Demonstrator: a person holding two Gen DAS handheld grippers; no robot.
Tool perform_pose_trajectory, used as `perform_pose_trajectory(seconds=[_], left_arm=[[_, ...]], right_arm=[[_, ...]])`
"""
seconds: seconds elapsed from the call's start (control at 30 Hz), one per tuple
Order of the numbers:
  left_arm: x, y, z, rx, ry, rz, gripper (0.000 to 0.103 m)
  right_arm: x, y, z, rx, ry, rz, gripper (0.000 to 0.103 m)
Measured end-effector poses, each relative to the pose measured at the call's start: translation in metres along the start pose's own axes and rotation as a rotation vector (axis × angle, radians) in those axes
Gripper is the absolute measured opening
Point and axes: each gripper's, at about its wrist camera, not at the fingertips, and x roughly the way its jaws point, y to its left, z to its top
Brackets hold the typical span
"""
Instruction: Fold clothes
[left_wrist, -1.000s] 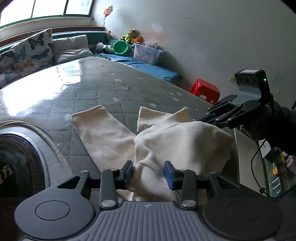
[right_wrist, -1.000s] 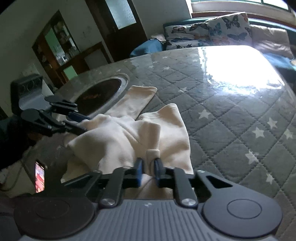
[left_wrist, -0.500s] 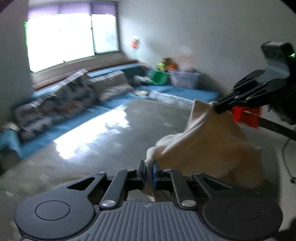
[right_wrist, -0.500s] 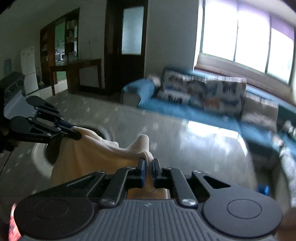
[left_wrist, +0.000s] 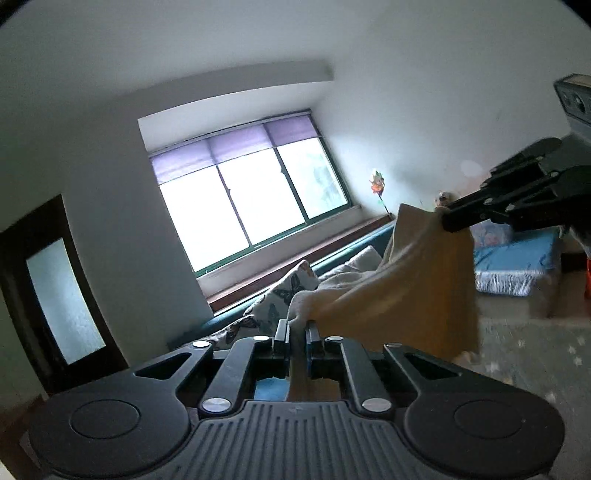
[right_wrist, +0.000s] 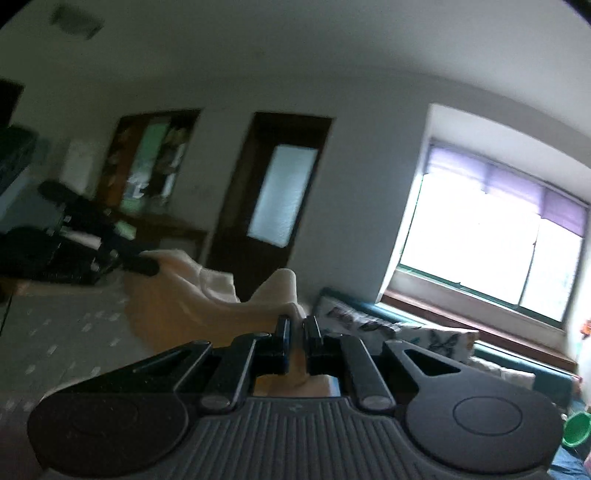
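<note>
A cream garment hangs in the air, stretched between my two grippers. My left gripper is shut on one edge of it, at the bottom centre of the left wrist view. My right gripper shows at the right of that view, shut on the other edge. In the right wrist view my right gripper is shut on the cream garment, and my left gripper holds it at the left. Both cameras tilt upward, and the garment's lower part is hidden.
The grey quilted star-pattern surface lies low at the right. A bench with butterfly cushions runs under the bright window. A dark door stands ahead in the right wrist view. A green tub sits at the far right.
Both grippers have lifted the garment off the quilted surface and risen higher. The cameras have tilted up toward the walls and ceiling. The left gripper closed on the cloth a second ago.
</note>
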Motion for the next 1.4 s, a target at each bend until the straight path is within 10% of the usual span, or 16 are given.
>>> perform_pose_trajectory(seconds=[0.43, 0.63, 1.0, 1.4], left_arm=[[-0.067, -0.081, -0.195, -0.076, 0.469, -0.235, 0.028], [-0.071, -0.067, -0.202, -0.171, 0.472, -0.195, 0.029], [-0.014, -0.101, -0.157, -0.282, 0.404, -0.356, 0.039], [-0.004, -0.121, -0.184, -0.309, 0.498, -0.441, 0.050]], right_arm=[[-0.015, 0.124, -0.167, 0.008, 0.524, 0.406, 0.010], [-0.001, 0.087, -0.176, 0.156, 0.521, 0.312, 0.030], [0.069, -0.005, -0.199, 0.451, 0.529, 0.024, 0.031], [0.129, -0.011, -0.217, 0.520, 0.534, -0.031, 0.031]])
